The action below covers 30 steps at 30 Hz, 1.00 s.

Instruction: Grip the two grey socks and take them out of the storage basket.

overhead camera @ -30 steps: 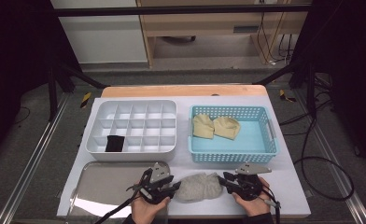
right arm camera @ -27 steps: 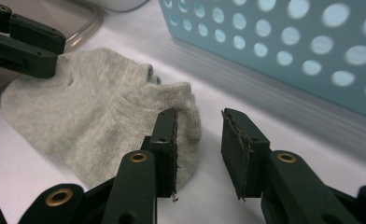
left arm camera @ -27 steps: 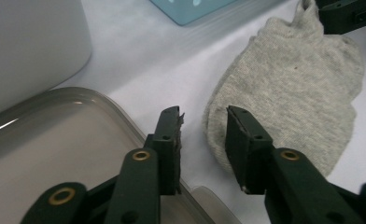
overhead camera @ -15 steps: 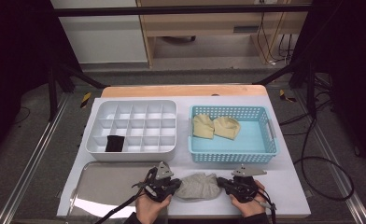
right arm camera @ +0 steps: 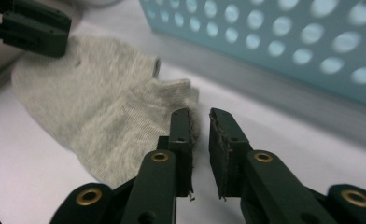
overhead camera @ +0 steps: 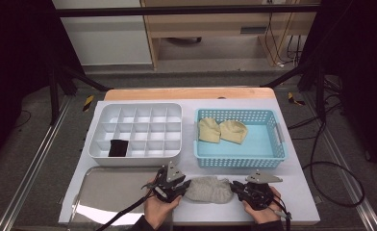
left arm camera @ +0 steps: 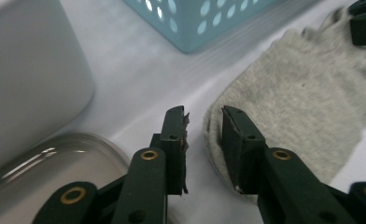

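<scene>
Both tongs have just been reopening at the counter's front edge — left tongs [left arm camera: 204, 123] and right tongs [right arm camera: 200, 126] stand slightly parted, gripping nothing, at either end of the grey sock [overhead camera: 208, 188]. Next, I judge — close on both ends to fold it.

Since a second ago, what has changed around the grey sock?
Both tools, left tool and right tool, sit at the ends of the grey sock. Their jaws closed, then have just been opening again; now each pair stands slightly apart at a sock edge, not clamped. The sock looks slightly more bunched. Hands, blue basket, white organizer and tray stayed put.
</scene>
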### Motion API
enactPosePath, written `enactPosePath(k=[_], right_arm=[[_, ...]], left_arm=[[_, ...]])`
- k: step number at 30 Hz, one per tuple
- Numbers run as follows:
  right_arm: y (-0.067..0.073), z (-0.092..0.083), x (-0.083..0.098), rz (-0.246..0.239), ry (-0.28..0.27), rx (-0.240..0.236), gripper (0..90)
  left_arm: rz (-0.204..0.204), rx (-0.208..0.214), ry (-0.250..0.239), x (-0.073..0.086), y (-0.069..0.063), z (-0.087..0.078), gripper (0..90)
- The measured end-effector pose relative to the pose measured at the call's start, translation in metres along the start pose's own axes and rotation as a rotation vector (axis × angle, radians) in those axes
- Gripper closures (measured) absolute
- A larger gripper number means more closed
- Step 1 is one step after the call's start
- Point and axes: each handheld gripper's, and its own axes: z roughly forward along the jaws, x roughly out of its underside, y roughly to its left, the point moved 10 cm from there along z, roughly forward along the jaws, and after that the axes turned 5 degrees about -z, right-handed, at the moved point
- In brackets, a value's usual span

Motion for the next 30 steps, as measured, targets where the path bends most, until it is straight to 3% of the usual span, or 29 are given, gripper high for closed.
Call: enactPosePath(k=[3,7,10,13,17,21,26,30], right_arm=[[0.001,-0.011,-0.01,-0.002,-0.06,0.003,78.4],[0.019,-0.012,-0.022,-0.023,-0.111,-0.045,85.3],[0.037,0.004,-0.02,-0.047,-0.078,-0.093,89.3],[0.044,0.022,-0.012,-0.06,-0.032,-0.102,90.0],[0.037,0.031,-0.006,-0.057,-0.021,-0.072,90.0],[0.038,0.029,-0.007,-0.051,-0.023,-0.072,89.6],[0.029,0.006,-0.018,-0.031,-0.101,-0.075,84.7],[0.017,-0.008,-0.016,-0.006,-0.108,-0.045,77.1]], left_arm=[[0.01,0.042,-0.057,-0.01,-0.011,-0.015,66.9],[0.033,0.085,-0.037,-0.005,-0.028,-0.014,72.1],[0.031,0.082,0.024,0.009,-0.029,0.002,76.5],[0.04,0.077,0.042,0.016,-0.03,0.009,79.4],[0.045,0.073,0.045,0.016,-0.029,0.01,80.7],[0.041,0.082,0.038,0.015,-0.03,0.007,79.0],[0.034,0.084,-0.015,0.002,-0.026,-0.008,70.0],[0.03,0.052,-0.034,-0.005,-0.012,-0.018,67.0]])
